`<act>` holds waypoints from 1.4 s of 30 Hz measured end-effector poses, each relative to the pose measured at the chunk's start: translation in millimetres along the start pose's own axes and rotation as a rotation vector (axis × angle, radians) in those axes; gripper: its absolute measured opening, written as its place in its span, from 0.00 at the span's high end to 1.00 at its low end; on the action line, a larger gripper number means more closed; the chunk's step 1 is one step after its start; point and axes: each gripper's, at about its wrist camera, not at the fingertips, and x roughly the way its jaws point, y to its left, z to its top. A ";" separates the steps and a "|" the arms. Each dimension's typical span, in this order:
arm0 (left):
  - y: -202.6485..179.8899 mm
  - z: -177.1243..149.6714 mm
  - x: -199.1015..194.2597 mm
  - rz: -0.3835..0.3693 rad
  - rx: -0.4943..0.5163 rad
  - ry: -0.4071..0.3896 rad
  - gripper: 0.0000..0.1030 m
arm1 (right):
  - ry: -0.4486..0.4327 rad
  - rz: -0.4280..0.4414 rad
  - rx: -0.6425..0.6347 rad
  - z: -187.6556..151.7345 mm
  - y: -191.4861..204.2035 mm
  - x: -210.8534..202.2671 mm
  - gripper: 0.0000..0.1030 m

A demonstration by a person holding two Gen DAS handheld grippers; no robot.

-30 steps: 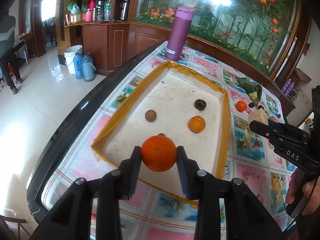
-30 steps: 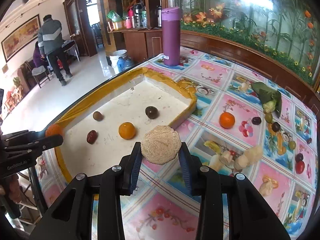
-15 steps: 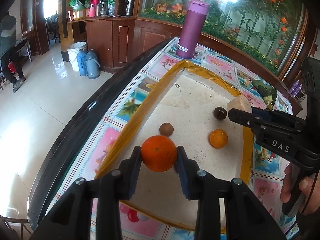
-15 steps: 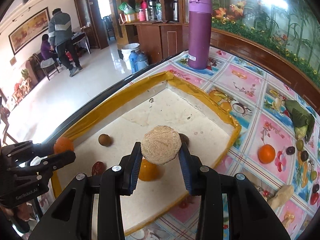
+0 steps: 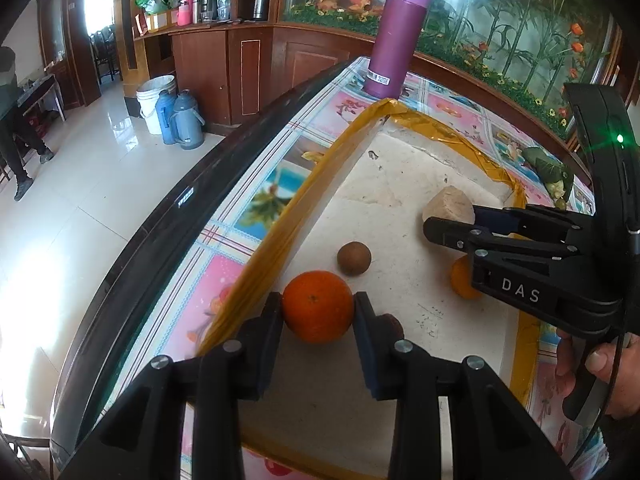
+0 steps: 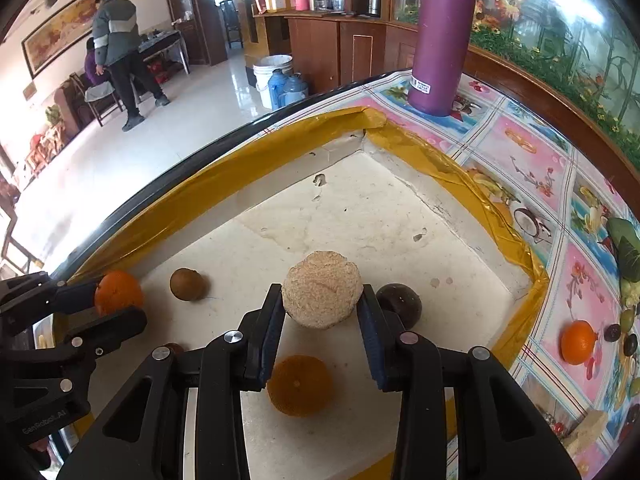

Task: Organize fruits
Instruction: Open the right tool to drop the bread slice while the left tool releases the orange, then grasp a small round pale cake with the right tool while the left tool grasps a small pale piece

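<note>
1. Right now my left claw (image 5: 318,308) pinches an orange (image 5: 318,306) between its blue pads, low over the near left corner of the foam tray (image 5: 384,184). My right claw (image 6: 322,312) pinches a pale, rough round cake-like piece (image 6: 322,288) over the middle of the tray.

2. Both loads are round, so either could squirt out of flat pads if I twist the wrist or loosen unevenly. The orange has a waxy, dimpled skin and I judge it the likelier to roll towards the yellow-taped rim (image 6: 224,176).

3. Crowding is the bigger risk. Under my right claw lie a second orange (image 6: 300,386) and, just beside the right finger, a dark glossy round fruit (image 6: 400,304). A straight drop could land the piece on either and send it rolling.

4. A small brown, matte round fruit (image 5: 354,258) sits just beyond my held orange, and a dark reddish fruit (image 5: 390,324) shows behind the right pad. Setting down carelessly could knock both.

5. My two claws work the same tray, near each other; swinging one inward could clip the other.

6. The crumbly, fibrous piece looks soft at its edge, so squeezing harder may break bits off.

7. The tray floor is white, pitted and chalky, flat with low walls, so fruit should stop at the rim. Outside it the bench (image 6: 532,152) wears a slick printed cloth, and a tall purple flask (image 6: 442,36) stands at the far corner.
</note>
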 end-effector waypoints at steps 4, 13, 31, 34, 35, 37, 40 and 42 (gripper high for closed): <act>-2.0 -0.1 2.5 0.027 0.026 -0.007 0.63 | 0.015 -0.002 -0.019 -0.2 6.1 7.5 0.66; -2.7 -0.1 2.4 0.050 0.028 -0.007 0.63 | 0.028 -0.029 -0.018 -5.5 5.5 7.5 0.61; 7.6 -20.4 -50.0 0.068 -0.043 -0.085 0.49 | -0.045 -0.027 0.043 -48.1 -2.0 -65.7 0.59; 3.3 -26.2 -56.9 0.071 -0.043 -0.093 0.49 | -0.048 -0.022 0.079 -65.7 -9.0 -79.3 0.58; 0.4 -28.5 -58.5 0.065 -0.043 -0.093 0.48 | -0.046 -0.024 0.089 -73.2 -12.0 -84.0 0.58; -8.0 -33.6 -61.3 0.055 -0.035 -0.089 0.48 | -0.039 -0.029 0.104 -87.0 -17.2 -92.2 0.58; -28.4 -41.7 -64.9 0.018 -0.013 -0.083 0.48 | -0.039 -0.034 0.152 -111.7 -30.4 -107.0 0.58; -47.5 -47.7 -67.6 -0.015 0.020 -0.079 0.48 | -0.037 -0.039 0.188 -131.1 -39.7 -116.7 0.58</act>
